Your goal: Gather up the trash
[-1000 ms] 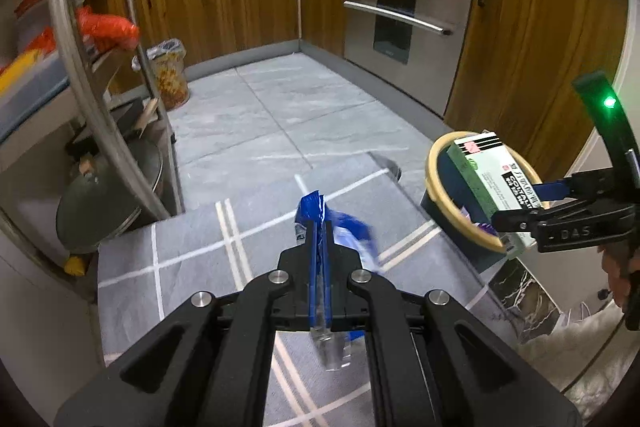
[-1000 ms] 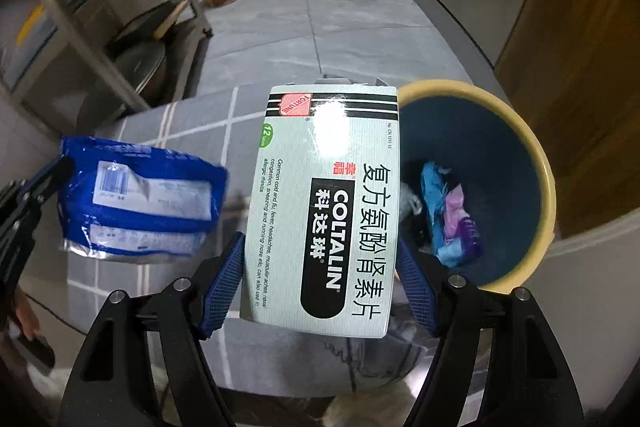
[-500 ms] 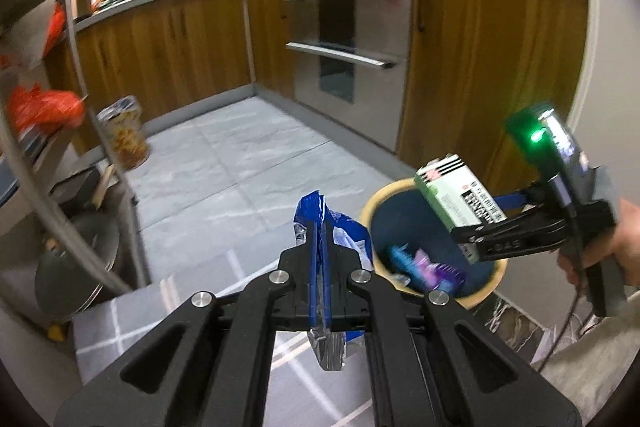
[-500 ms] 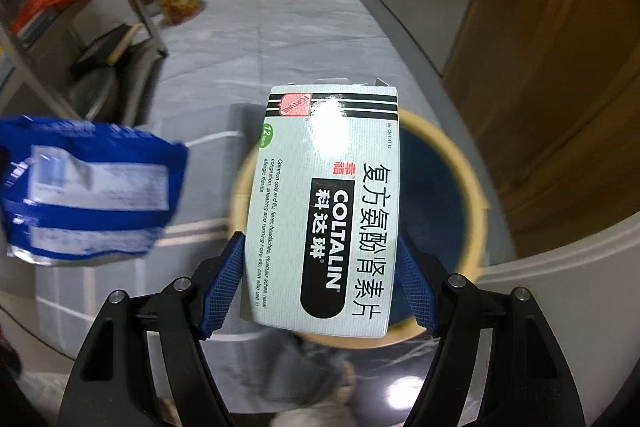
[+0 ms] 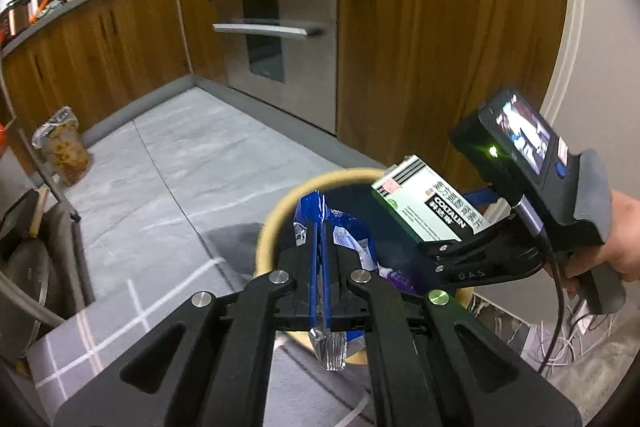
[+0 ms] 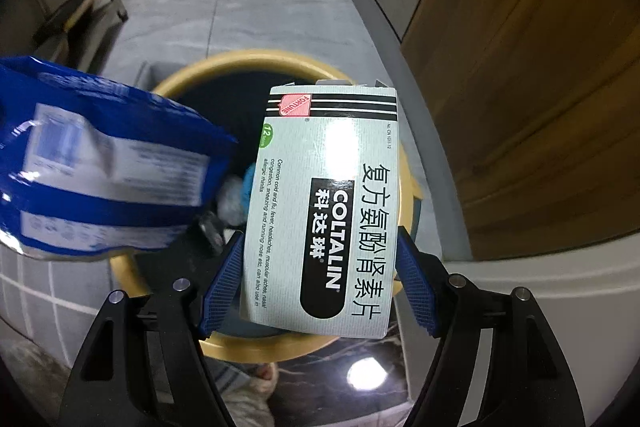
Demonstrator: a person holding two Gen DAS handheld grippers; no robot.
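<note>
My left gripper (image 5: 320,247) is shut on a blue and white foil wrapper (image 5: 344,231), held edge-on over the bin (image 5: 276,211), a dark bin with a yellow rim. The wrapper also shows in the right wrist view (image 6: 100,167) at the left, over the bin's rim (image 6: 248,59). My right gripper (image 6: 320,267) is shut on a pale green Coltalin medicine box (image 6: 324,203) and holds it over the bin's opening. The box (image 5: 432,207) and right gripper (image 5: 460,251) also show in the left wrist view. Several pieces of trash (image 6: 236,195) lie inside the bin.
Wooden cabinets (image 5: 440,27) and a steel oven (image 5: 276,11) stand behind the bin. A grey checked mat (image 5: 120,307) lies on the tiled floor. A metal rack with pans (image 5: 32,267) is at the left, a filled bag (image 5: 64,151) beyond it. White cables (image 5: 560,339) lie at the right.
Both grippers have moved toward the bin, still holding their items. The wrapper and the box now hang over the bin's opening.
</note>
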